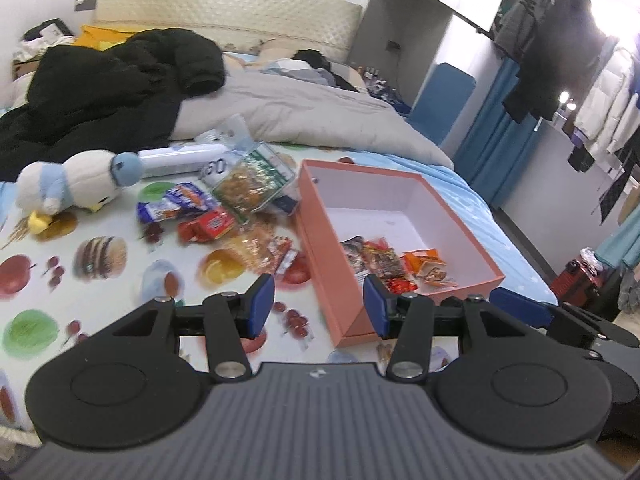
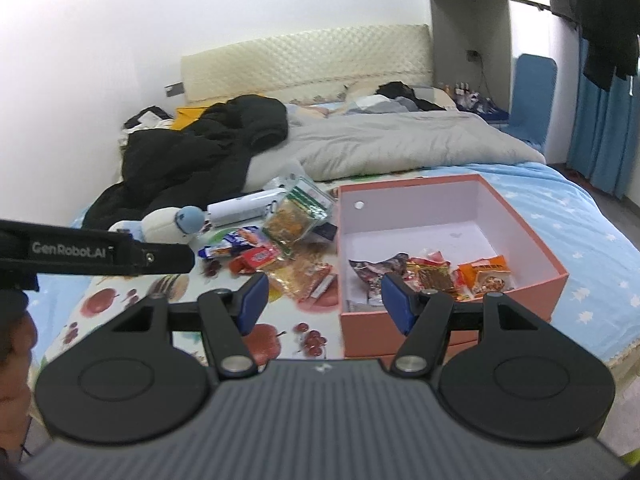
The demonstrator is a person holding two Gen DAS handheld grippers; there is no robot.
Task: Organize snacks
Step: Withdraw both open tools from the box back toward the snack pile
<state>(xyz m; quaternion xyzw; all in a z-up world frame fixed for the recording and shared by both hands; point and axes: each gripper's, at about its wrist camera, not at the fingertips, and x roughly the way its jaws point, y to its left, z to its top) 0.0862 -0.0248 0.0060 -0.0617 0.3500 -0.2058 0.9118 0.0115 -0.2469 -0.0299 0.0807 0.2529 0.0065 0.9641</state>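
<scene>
Left gripper (image 1: 319,306): blue pads apart, nothing between them, held above the near edge of the fruit-print sheet (image 1: 100,300); its base fills the bottom of its view.
Right gripper (image 2: 322,302): pads apart, empty, over the same near edge; the left tool's black arm cuts in from its view's left edge.
Pink box (image 1: 320,256): open, on the sheet's right side near the bed's right edge; near wall partly hidden behind the gripper fingers.
Packets in box (image 1: 384,264): several red and orange wrappers bunched in the near corner; print blurred, count unclear.
Loose snack pile (image 1: 224,208): just left of the box; blue, red and clear packets overlap, labels unreadable.
Plush toy (image 1: 72,184): at the sheet's left edge.
Black coat (image 1: 100,88), grey duvet (image 1: 300,108): at the far end of the bed.
</scene>
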